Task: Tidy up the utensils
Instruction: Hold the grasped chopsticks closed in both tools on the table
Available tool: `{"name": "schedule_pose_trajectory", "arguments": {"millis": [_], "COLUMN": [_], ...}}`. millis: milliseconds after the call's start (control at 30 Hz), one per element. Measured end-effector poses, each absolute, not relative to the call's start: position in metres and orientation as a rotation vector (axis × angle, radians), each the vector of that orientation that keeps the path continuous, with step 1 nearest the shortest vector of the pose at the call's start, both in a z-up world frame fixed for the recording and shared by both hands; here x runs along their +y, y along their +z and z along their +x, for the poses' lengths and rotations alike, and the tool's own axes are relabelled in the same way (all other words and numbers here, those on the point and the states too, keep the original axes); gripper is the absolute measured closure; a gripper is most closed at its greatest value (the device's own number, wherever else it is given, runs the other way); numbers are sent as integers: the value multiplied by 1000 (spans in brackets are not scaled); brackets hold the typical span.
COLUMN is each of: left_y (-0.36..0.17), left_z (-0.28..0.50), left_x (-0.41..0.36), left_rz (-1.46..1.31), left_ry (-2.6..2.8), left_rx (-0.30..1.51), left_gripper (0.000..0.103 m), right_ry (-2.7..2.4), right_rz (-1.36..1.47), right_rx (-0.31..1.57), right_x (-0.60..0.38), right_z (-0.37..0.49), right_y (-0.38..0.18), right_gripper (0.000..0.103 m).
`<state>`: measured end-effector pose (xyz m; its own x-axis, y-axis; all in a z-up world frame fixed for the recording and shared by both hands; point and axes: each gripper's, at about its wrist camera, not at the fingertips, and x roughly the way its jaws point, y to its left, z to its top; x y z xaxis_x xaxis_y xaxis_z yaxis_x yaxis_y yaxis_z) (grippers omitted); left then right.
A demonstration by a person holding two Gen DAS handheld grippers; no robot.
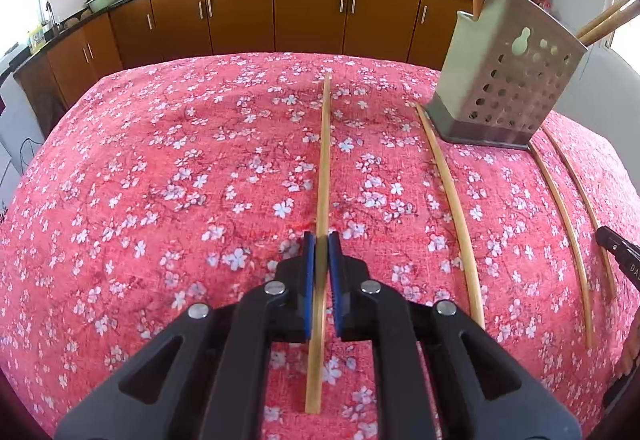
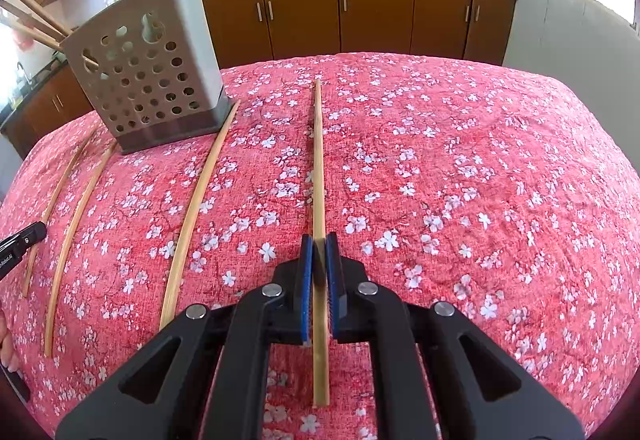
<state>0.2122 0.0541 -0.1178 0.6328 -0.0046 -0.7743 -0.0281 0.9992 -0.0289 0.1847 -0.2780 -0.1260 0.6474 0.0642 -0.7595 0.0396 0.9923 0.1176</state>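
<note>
Pinching one chopstick (image 1: 325, 159) apiece off the floral cloth (image 1: 160, 179), the left gripper (image 1: 320, 240) and right gripper (image 2: 319, 240) should lift evenly, tilting tips down toward the perforated holder (image 1: 508, 79) nearby.

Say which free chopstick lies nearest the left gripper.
The chopstick just right of the left gripper, ending at the left corner of the holder; the other lies beyond it.

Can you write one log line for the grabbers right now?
left gripper: shut on leftmost chopstick | right gripper: shut on rightmost chopstick | holder: on table
</note>
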Motion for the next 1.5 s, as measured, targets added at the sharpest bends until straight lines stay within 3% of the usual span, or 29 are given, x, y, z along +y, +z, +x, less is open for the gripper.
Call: {"name": "schedule_pose_trajectory", "arguments": {"millis": [1500], "left_y": [-117], "left_z": [212], "left_x": [56], "left_rz": [-85], "left_ry": [4], "left_rx": [889], "left_gripper": [91], "right_ry": [17], "right_rz": [142], "right_rx": [867], "right_x": [-284], "right_z": [190], "right_y": [-126], "right_gripper": [95]}}
